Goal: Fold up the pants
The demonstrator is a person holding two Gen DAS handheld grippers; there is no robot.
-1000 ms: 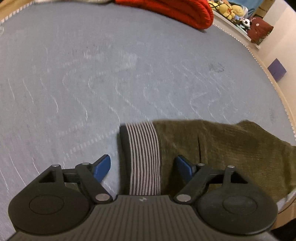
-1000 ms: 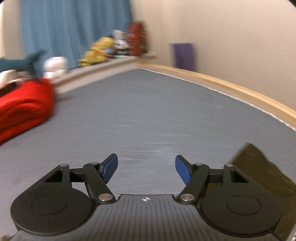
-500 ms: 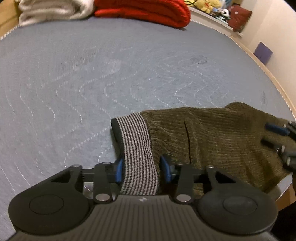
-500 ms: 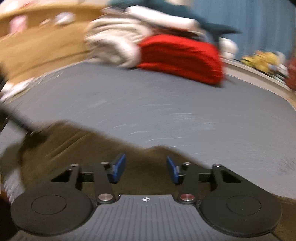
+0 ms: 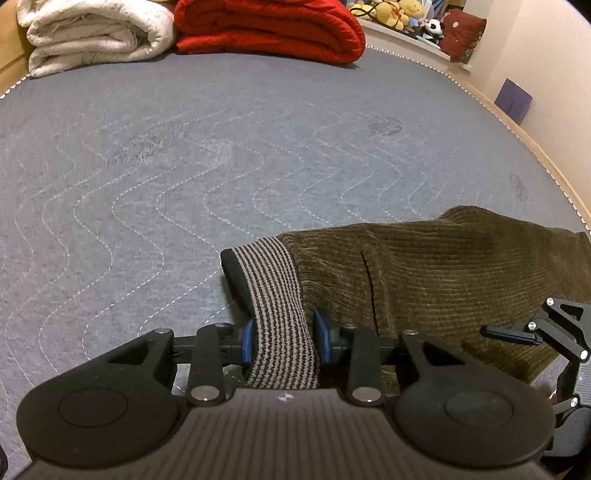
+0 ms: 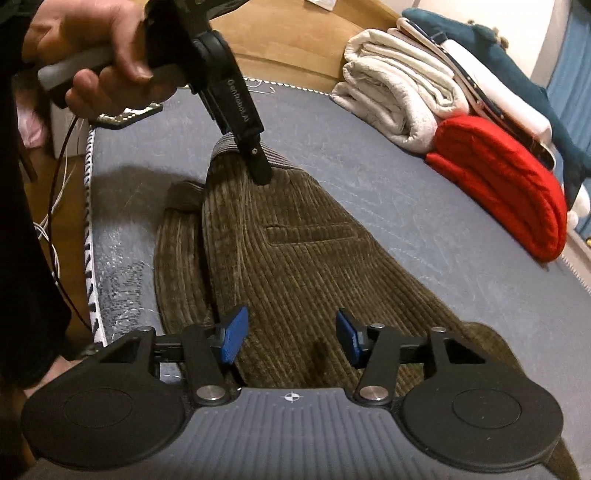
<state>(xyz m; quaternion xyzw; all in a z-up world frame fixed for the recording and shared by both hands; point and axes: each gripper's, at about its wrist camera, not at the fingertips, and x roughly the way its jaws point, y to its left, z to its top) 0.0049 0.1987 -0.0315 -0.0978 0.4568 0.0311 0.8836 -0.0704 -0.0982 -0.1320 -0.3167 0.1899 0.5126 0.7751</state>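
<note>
Corduroy pants in olive brown lie on the grey quilted bed in the lower right of the left wrist view, their far end cut off by the frame edge. The left hand-held gripper is clamped on the striped waistband, blue pads pressing it from both sides; the band's lower end is hidden behind the gripper body. At the right edge, part of the right hand-held gripper shows over the cloth, too cropped to read there. A white blanket and a red blanket sit folded along the top. In the right wrist view, the pants fill the centre, running from the waistband down under the camera, the leg ends hidden below. The right hand-held gripper hovers with its jaws wide apart, holding nothing. In the upper left a hand grips the left hand-held gripper, whose tip meets the waistband; its pads cannot be made out from this side.
</note>
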